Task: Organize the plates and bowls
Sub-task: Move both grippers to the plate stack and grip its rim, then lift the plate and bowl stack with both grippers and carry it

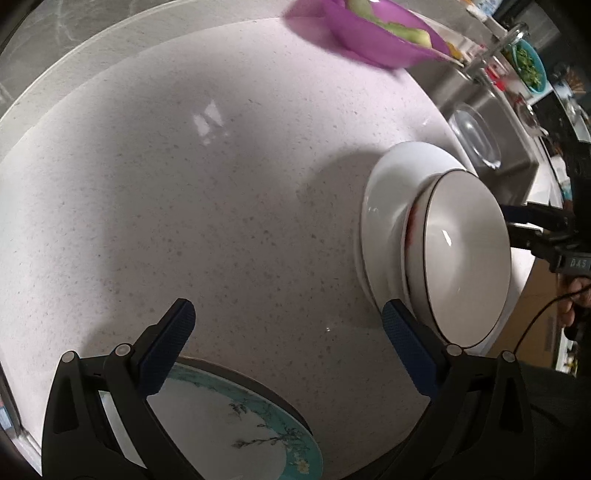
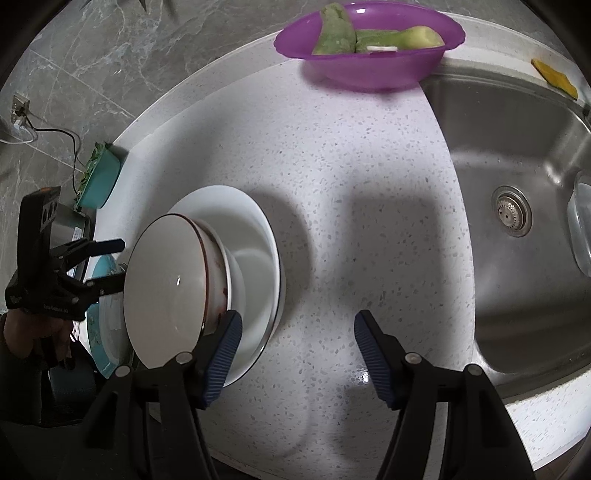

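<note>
Left wrist view shows my left gripper [image 1: 284,325] with its two blue fingers wide apart and nothing between them. Under it is the speckled white stone counter [image 1: 184,184], with lots of bare room from 9 o'clock round to 12 o'clock. Far back at 11 o'clock the counter ends in a curved edge against the grey marble wall [image 1: 33,33].

At 3 o'clock sits a white bowl with a thin dark rim [image 1: 465,254], stacked inside a bigger plain white bowl [image 1: 384,199]. My right finger tip is just beside that stack. At 6 o'clock, partly under my left finger, lies a flat white plate with a teal flowered border [image 1: 236,424].

Right wrist view shows my right gripper [image 2: 295,328] with its fingers apart too, holding nothing. Its left finger tip is right by the dark-rimmed bowl; I cannot tell if it touches. From 12 o'clock to 6 o'clock the counter is bare. At 3 o'clock the counter drops off into a shiny steel sink [image 2: 517,155].

A purple plastic bowl [image 2: 369,62] stands at 12 o'clock by the sink corner, with pale green vegetable pieces [image 2: 340,33] in it. A clear plastic tub [image 2: 580,229] rests in the sink. A teal tub of green leaves [image 2: 101,181] sits at 9 o'clock.
</note>
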A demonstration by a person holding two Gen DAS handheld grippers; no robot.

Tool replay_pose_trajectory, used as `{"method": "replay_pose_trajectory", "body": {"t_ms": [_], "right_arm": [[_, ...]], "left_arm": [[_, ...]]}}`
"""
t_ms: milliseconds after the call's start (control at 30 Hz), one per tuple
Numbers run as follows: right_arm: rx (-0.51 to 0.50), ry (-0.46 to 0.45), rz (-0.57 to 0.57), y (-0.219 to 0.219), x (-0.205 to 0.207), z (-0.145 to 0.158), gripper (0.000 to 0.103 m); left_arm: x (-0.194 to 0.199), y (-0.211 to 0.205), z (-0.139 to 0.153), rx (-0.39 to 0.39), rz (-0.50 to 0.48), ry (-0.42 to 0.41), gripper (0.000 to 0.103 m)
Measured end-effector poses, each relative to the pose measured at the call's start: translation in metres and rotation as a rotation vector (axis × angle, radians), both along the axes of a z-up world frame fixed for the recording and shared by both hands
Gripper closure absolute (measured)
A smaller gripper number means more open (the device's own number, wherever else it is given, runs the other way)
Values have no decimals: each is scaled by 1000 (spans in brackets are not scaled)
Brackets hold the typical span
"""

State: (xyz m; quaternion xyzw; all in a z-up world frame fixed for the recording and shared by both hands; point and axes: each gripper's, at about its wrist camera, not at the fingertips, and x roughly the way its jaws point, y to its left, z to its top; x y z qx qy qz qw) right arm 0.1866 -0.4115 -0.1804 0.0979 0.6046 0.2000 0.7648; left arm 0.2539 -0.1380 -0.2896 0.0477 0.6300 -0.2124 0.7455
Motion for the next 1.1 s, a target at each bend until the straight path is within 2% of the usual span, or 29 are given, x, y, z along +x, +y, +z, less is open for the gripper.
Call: {"method": "replay_pose_trajectory", "body": {"t_ms": [300,400,533,633,800,900,1033,1100], "right_arm": [[0,22,-15,4,-1,-6,42],[3,20,-25,5,-1,-8,49],[26,12,-48,-2,1,-8,50],[11,6,-57,-5,0,-7,50],[7,13,-65,-7,-8,-5,51],[17,21,-65,-6,-11,-7,51],[-8,20,-62,0,-13,-7,51],[-34,18,-53,5,-12,-6,50]], "left_arm": [[10,-13,-18,0,-49,29,0],[14,-15,-20,7,-49,23,0],[22,-20,-28,29,-49,32,0],[26,-23,-35,21,-46,50,0],[26,-26,-34,4,-47,35,0],[27,-28,-30,-11,-48,14,4],[26,-32,-23,-32,-60,-17,18],[26,-35,-20,-44,-67,-31,22]]}}
